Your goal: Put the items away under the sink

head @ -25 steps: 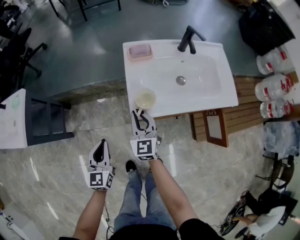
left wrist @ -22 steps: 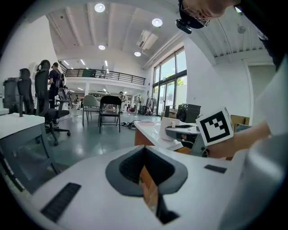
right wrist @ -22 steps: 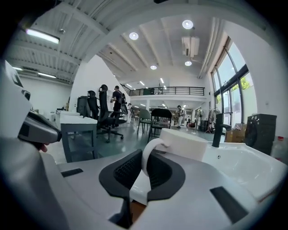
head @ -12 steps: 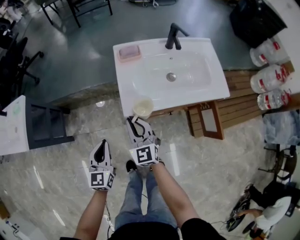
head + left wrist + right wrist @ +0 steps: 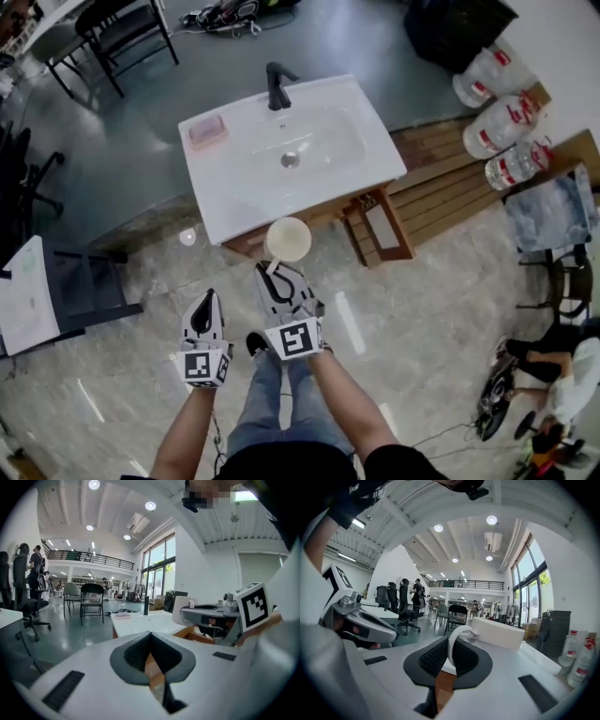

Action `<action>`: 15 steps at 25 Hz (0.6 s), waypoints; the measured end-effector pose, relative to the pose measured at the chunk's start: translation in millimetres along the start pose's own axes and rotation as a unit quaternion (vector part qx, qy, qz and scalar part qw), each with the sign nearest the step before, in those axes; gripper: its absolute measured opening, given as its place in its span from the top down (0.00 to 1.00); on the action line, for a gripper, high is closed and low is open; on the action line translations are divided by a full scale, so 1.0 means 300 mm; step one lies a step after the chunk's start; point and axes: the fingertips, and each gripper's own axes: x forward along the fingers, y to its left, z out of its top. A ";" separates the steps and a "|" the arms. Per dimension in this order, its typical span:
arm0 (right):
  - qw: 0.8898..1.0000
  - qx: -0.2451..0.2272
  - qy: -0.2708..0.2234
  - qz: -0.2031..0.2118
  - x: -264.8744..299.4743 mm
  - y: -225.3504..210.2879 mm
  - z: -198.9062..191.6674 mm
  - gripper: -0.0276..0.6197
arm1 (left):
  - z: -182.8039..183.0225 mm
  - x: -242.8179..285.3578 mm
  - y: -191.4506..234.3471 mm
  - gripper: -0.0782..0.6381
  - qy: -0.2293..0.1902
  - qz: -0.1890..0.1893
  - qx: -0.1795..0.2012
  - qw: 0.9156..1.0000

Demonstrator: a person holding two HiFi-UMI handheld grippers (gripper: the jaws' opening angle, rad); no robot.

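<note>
One white mug (image 5: 288,239), by the sink (image 5: 217,208) front edge.
Its handle is clamped between right gripper (image 5: 274,273) jaws; left gripper (image 5: 209,299) jaws are pressed together, nothing between.

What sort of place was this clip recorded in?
Probably a large open workspace or lab hall, not a real bathroom: the white sink vanity stands free on a polished floor, with folding chairs nearby, big water bottles beside it, and a railed mezzanine behind.

Cream mug (image 5: 289,239), white sink (image 5: 380,161), black faucet (image 5: 277,86).
</note>
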 end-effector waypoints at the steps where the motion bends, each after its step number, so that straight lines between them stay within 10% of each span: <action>1: 1.000 0.001 0.002 -0.009 -0.038 -0.025 -0.010 0.91 | 0.001 0.011 -0.033 0.88 -0.001 -0.010 0.002 1.000; 15: 0.994 0.027 0.052 -0.097 -0.250 -0.183 -0.620 0.91 | -0.336 0.282 -0.305 0.88 -0.025 -0.096 0.025 0.995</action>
